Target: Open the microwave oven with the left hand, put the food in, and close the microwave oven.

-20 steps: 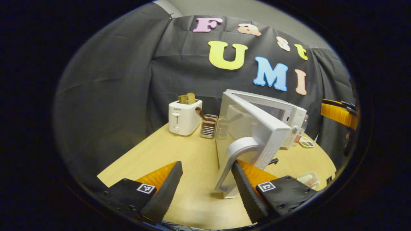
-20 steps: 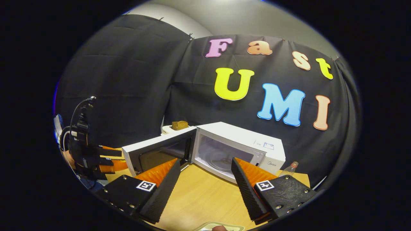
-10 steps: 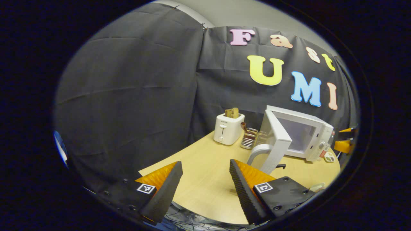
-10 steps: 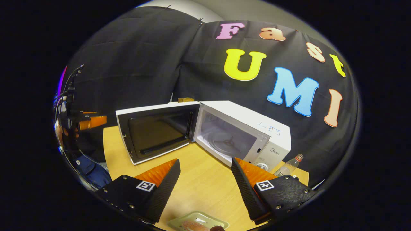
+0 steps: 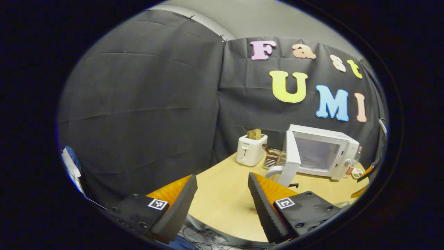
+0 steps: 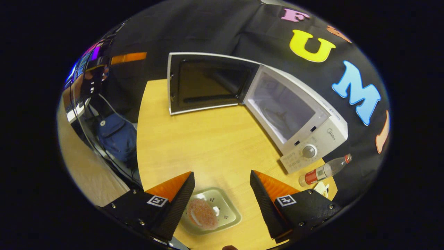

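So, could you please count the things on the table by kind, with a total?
Microwave oven, door open: 1
Toaster: 1
Metal rack: 1
Bottle: 1
Food tray: 1
Small dish: 1
Total: 6

Left gripper view: I look level from the table (image 5: 222, 201) edge, far off.
Right gripper view: I look steeply down, near.
Shared: the open microwave (image 5: 324, 152) (image 6: 295, 114).
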### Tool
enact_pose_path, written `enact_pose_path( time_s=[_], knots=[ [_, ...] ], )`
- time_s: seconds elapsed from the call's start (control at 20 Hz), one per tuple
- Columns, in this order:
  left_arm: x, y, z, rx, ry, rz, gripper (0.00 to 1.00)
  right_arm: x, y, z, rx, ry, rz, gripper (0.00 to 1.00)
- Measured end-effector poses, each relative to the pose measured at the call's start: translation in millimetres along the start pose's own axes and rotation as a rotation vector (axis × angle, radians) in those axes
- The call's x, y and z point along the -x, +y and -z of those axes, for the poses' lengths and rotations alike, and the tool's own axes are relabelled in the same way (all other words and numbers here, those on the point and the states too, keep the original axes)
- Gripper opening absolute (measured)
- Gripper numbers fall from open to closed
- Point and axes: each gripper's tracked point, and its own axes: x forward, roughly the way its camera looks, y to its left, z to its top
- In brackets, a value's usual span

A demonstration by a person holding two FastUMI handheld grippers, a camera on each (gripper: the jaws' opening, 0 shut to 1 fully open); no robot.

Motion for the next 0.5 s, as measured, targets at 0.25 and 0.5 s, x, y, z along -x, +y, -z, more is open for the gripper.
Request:
enact_pose_path(
  time_s=[0.25,0.5],
  knots=[
    [6,-8,6,-0.021,0.011,0.002,0.96,0,24,48,0.077,0.121,-0.084,0.98],
    [13,-9,10,-0.013,0.017,-0.004,0.96,-9,30,80,0.136,0.210,-0.103,0.98]
  ],
)
